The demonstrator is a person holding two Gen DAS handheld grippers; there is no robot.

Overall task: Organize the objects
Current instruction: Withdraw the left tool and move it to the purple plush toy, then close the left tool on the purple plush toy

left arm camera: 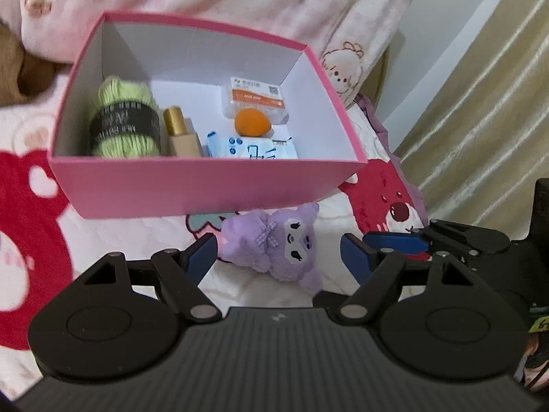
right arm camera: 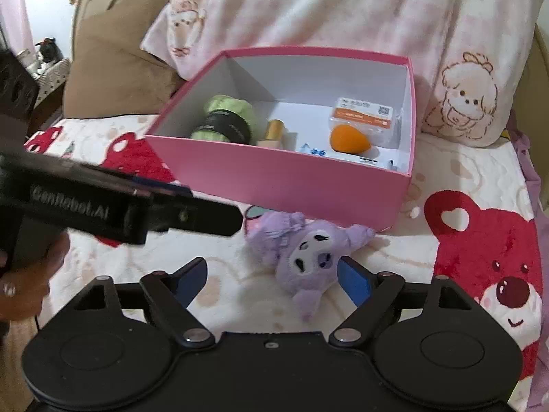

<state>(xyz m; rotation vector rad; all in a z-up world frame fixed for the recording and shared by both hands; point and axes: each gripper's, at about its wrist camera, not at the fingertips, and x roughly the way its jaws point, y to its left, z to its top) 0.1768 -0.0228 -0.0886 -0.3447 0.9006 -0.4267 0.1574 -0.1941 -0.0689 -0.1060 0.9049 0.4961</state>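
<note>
Hovering low over the bedspread (right arm camera: 463,185), both grippers are spread wide and neither has hold of anything. Nearest in the left wrist view, the left gripper (left arm camera: 279,252) brackets the purple plush toy (left arm camera: 274,243), its left pad just beside the plush body. In the right wrist view the right gripper (right arm camera: 272,274) sits lower right of the same toy, its right pad right against the plush head, though contact cannot be confirmed.

That plush lies on its side on the blanket, just near of the pink box (left arm camera: 206,185), close to the box's front wall. By the look of it, it is light, soft and squashy, no risk of breaking, and the fabric should give good grip. The rounded body or head looks like the best place to pinch; the thin ear tips would likely flop and slip.

Further back, the box stands open with tall walls. Inside, left to right: green yarn skein (left arm camera: 125,116), gold-capped bottle (left arm camera: 180,134), blue-and-white tissue pack (left arm camera: 254,147), and behind it the orange makeup sponge (left arm camera: 252,122) by its clear packaging (left arm camera: 255,98).

Room-wise, the far left-centre floor of the box looks open, so the plush must be lifted above the front rim. The two grippers crowd each other here, so only one should close. Beyond, a pink pillow (right arm camera: 343,10) backs the box.
</note>
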